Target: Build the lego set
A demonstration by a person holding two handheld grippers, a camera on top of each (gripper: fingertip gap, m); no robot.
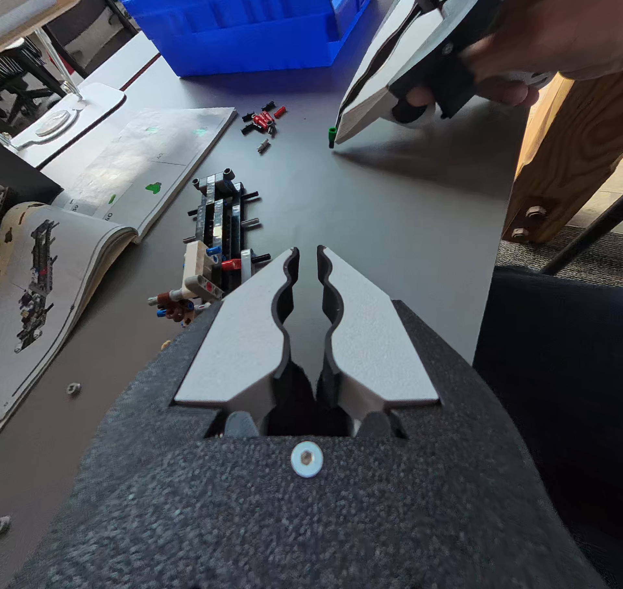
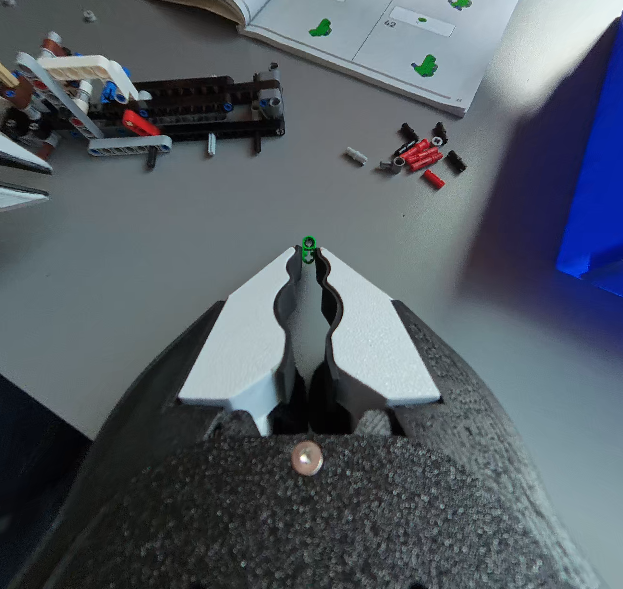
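Grey desk [image 2: 236,222] carries everything: the half-built model [image 2: 188,107] at upper left of the right wrist view, loose pins [image 2: 421,158] right of centre, the manual [image 2: 371,33] above. The right gripper [image 2: 308,251] pinches a small green piece [image 2: 308,248] at its fingertips, seemingly just off the surface. The left gripper [image 1: 307,251] hangs slightly spread and empty. Best keep the pinch firm and travel left over bare desk, clear of the blue bin [image 2: 593,175].

The tabletop [image 2: 202,252] is plain grey and the bin [image 1: 242,16] bright blue. A green piece [image 2: 308,249] contrasts with loose red and black pins [image 2: 424,158]. The booklet [image 2: 371,33] is white with green figures.
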